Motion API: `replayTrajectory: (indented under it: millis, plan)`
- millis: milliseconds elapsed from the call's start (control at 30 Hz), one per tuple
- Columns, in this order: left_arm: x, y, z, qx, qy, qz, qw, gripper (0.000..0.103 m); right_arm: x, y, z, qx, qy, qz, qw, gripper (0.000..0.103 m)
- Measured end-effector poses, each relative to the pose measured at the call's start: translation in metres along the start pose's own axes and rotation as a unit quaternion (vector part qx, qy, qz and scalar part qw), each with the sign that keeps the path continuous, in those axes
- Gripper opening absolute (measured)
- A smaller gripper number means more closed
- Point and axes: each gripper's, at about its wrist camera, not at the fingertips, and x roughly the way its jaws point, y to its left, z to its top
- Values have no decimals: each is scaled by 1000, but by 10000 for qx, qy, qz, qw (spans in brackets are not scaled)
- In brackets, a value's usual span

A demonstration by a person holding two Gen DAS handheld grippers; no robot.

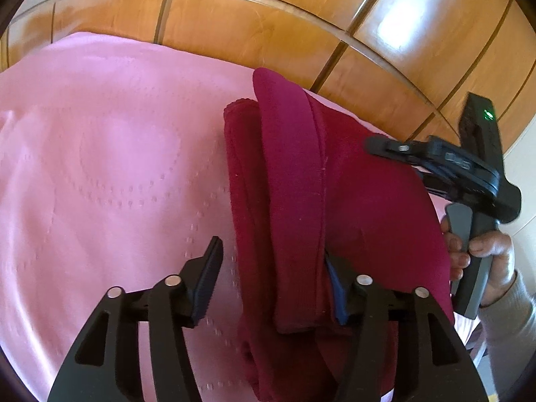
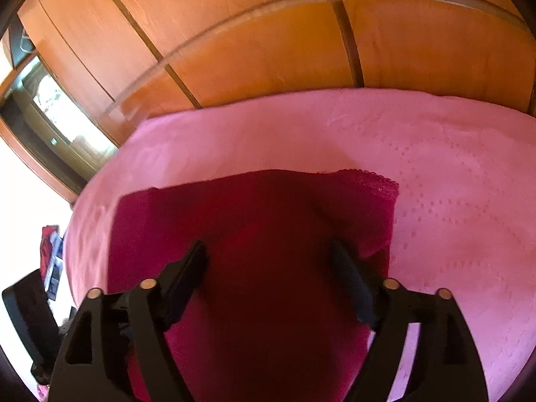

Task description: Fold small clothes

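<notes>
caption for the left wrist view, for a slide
Open left tool over a folded dark red garment on a pink bedspread.

Warm daylight, glare patches on the glossy wooden wardrobe (image 1: 254,30), fisheye-bent edges, dark vignetted corners, mild softness.

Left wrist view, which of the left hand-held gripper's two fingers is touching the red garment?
The right-side finger, tucked against the garment's folded band; the other finger stands clear over the pink cover.
</notes>
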Motion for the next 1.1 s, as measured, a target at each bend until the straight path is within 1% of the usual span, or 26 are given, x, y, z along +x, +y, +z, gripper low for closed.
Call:
replayTrajectory:
  millis: [33,167,333,400,433,500,600,667,733,900,1000,1067,1100]
  plan:
    - [-1,0,-1,12,-11,-1,10000,57,-6,1,-2,75,-101,68,9999,95]
    - [-6,-12,-4,350,-85,213,9991,57,-28,-20,-18,429,-250,365,9981,98]
    - [-7,-20,-6,624,-157,365,9973,57,-40,-48,-44,879,-152,827,9926,99]
    - [-7,-21,-7,668,-181,400,9968,57,-41,-52,-47,972,-116,1042,9897,99]
    - [-6,-21,-8,679,-190,413,9967,58,-40,-54,-50,1016,-93,1157,9880,99]
    - [-6,-20,-8,668,-212,430,9966,62,-39,-55,-51,1044,-54,1307,9859,99]
    - [-5,-18,-10,643,-223,377,9970,63,-32,-49,-52,955,57,1459,9847,99]
    - [-5,-16,-10,623,-237,366,9971,65,-27,-44,-51,861,127,1518,9846,98]
    - [-4,-14,-10,594,-236,295,9975,66,-22,-39,-50,765,207,1547,9848,95]
    - [-2,-6,-11,509,-238,32,9984,66,-11,-31,-49,622,307,1516,9860,93]
    - [2,4,-11,328,-222,-301,9988,66,-5,-29,-48,583,375,1504,9862,89]
    - [7,14,-11,86,-170,-630,9978,66,-4,-28,-48,537,411,1447,9872,84]
    - [8,18,-12,-17,-158,-777,9969,66,-6,-30,-50,518,417,1426,9875,78]
